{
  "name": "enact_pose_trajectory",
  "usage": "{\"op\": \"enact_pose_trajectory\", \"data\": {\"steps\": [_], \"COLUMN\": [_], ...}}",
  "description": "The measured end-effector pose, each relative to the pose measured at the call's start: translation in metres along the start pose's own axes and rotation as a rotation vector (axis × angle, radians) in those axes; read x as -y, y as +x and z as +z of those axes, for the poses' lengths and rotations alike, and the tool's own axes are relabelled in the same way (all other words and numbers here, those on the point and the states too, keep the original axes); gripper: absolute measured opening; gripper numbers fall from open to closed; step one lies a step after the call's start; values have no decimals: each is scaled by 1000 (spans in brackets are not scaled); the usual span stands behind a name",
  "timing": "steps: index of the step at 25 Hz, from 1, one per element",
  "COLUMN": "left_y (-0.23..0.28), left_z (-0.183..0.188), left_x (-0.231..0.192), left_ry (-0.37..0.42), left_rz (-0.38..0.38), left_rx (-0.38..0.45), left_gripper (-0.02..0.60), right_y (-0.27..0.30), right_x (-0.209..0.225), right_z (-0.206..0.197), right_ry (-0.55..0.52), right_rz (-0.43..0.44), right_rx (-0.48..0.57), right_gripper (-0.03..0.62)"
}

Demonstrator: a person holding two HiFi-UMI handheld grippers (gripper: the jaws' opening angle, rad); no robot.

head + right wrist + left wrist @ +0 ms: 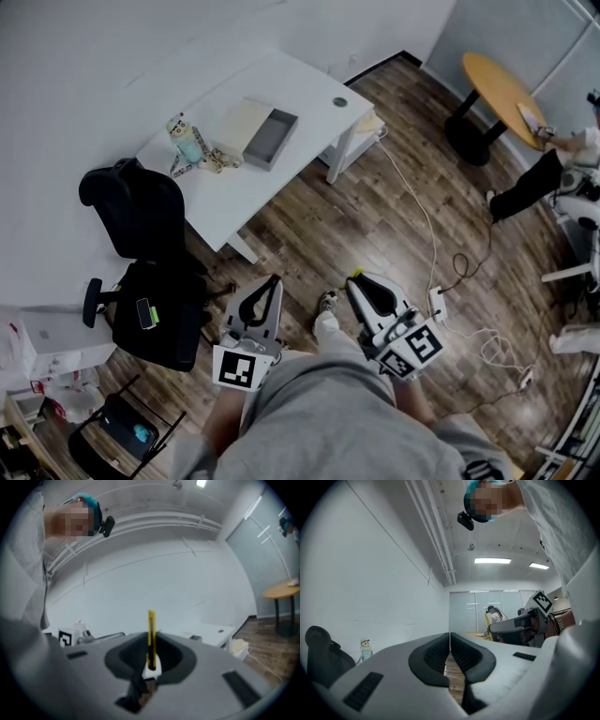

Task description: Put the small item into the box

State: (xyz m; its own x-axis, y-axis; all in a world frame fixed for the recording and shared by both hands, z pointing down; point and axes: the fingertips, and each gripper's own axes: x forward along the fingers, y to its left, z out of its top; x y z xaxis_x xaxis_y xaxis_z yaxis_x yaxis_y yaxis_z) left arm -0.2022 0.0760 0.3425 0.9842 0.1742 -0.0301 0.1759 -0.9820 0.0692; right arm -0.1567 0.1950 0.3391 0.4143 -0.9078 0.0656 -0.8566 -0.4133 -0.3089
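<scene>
We have small yellow item [151, 634] pinched upright in right gripper [151, 654]; left gripper [450, 643] jaws pressed together, nothing between. Grey box [271, 138] open on white table [291, 84], well ahead. We'd step closer, squeeze firmly, lower item flat inside box

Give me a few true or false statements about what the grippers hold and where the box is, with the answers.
1. The right gripper holds a yellow item. True.
2. The left gripper holds the figurine. False: its jaws are together on nothing, and the figurine stands on the table.
3. The box sits on the white table. True.
4. The yellow item lies in the box. False: it is in the right gripper, away from the table.
</scene>
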Motion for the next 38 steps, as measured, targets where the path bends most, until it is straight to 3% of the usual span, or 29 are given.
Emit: {"op": "enact_pose_trajectory", "data": {"steps": [19,29,38], "left_y": [116,139,173], "left_z": [1,-4,-21], "left_x": [19,12,-1], "left_ry": [29,25,0], "left_rz": [146,181,142], "left_rx": [34,10,-6], "left_gripper": [38,38,38], "right_y": [26,32,54], "right_x": [118,150,174], "right_z": [37,37,35], "right_ry": [-9,22,15], "right_rz": [156,157,128], "right_rx": [-32,-50,-62], "right_gripper": [72,72,72]}}
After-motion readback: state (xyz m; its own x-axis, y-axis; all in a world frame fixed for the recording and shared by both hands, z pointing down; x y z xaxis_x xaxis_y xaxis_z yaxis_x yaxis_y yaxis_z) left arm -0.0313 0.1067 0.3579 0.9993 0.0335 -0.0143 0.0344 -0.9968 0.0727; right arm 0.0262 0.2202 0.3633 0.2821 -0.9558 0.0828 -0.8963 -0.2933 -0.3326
